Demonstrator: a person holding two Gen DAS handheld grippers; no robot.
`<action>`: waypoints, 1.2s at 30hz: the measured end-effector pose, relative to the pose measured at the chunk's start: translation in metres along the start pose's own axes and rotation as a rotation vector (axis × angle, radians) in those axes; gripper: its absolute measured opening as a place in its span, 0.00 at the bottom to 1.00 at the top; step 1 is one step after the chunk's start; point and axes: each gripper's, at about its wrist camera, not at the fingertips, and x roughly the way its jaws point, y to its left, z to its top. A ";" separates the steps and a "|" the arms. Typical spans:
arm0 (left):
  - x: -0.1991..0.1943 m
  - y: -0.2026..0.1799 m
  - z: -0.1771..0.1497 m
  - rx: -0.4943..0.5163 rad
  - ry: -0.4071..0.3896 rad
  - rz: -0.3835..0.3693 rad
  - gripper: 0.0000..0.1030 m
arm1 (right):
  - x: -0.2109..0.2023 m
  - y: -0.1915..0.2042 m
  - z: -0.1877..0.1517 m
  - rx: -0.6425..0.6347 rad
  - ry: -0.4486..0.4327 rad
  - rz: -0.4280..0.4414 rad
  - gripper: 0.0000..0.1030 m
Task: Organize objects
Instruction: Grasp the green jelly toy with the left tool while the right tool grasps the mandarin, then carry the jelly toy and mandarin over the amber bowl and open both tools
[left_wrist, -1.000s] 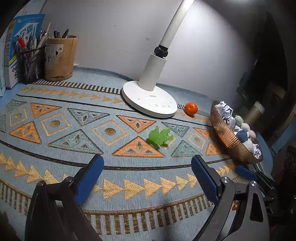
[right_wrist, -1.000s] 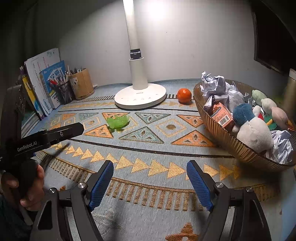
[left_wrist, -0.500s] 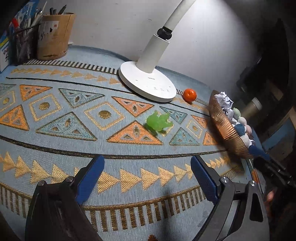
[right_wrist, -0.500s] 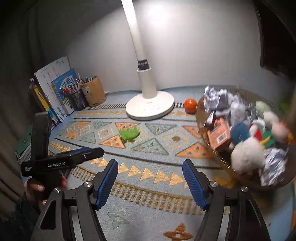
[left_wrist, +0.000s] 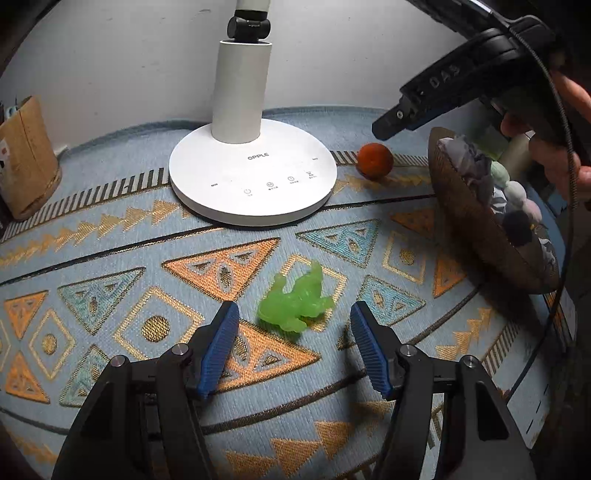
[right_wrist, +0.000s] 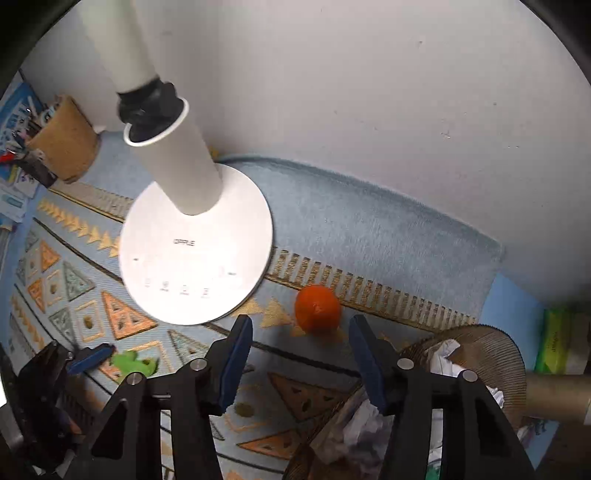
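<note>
Both grippers have been brought closer, jaws just closing: the left gripper (left_wrist: 290, 345) brackets the green toy (left_wrist: 295, 302) untouched, the right gripper (right_wrist: 301, 360) likewise the orange (right_wrist: 317, 308). Farther back, "OPPLE" is printed on the lamp base (left_wrist: 253, 177).

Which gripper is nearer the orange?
Right. The right gripper hangs just above the orange, jaws open; the left gripper frames the green toy farther off.

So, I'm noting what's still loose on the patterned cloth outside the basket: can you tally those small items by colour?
Green: 1, translucent green toy figure
Orange: 1, small round orange fruit
Total: 2
</note>
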 end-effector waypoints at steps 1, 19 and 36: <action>0.002 0.002 0.001 0.000 0.002 0.000 0.59 | 0.009 -0.001 0.003 -0.006 0.023 -0.003 0.47; -0.002 -0.009 -0.006 0.092 -0.064 0.062 0.37 | 0.015 0.011 -0.008 -0.098 0.068 -0.047 0.35; -0.086 -0.005 -0.102 -0.029 -0.243 -0.030 0.37 | -0.027 0.097 -0.269 0.289 -0.414 0.245 0.35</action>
